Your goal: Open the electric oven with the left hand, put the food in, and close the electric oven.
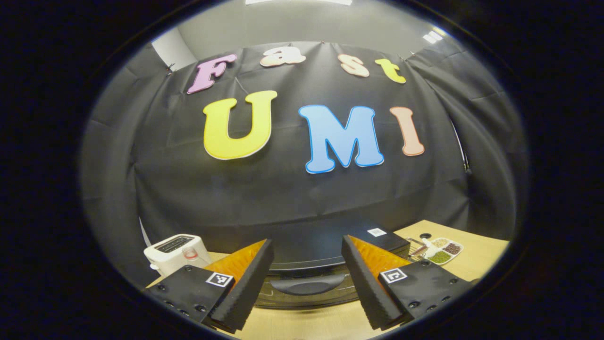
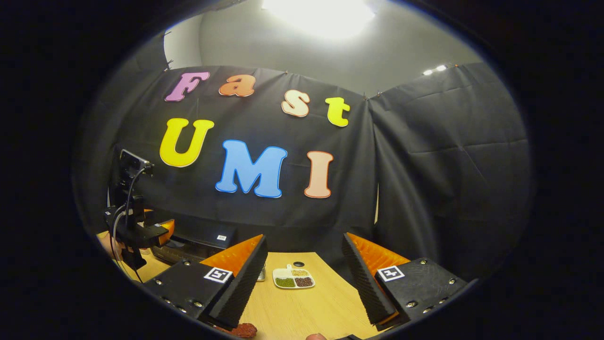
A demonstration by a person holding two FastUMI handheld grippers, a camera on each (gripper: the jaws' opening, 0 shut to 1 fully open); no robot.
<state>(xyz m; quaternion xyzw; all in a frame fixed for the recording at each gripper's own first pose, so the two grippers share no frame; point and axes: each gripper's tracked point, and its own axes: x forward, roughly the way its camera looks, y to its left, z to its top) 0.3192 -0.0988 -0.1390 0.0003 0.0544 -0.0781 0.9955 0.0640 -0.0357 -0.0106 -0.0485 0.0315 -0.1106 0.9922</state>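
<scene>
The left gripper [image 1: 306, 283] hung in front of the oven [image 1: 325, 264], fingers spread wide apart with nothing between them. In the left gripper view the oven sat on the wooden table [image 1: 476, 255], door shut, its dark handle [image 1: 306, 284] lying in the gap between the two fingers but farther off; contact could not be confirmed. A white toaster [image 1: 177, 252] stood left of the oven, and a divided dish [image 1: 442, 251] with green, brown and pale fillings lay on the table to the oven's right. The right gripper [image 2: 304, 288] was also wide open and empty, held above the table. In the right gripper view the divided dish [image 2: 293, 278] lay ahead between the fingers, well apart from them, with a small dark round thing [image 2: 298, 264] just behind it. The oven [image 2: 198, 243] appeared at far left with the left gripper [image 2: 163, 229] before it. A reddish-brown piece of food [image 2: 243, 329] lay on the table at the bottom edge, near the left finger.
</scene>
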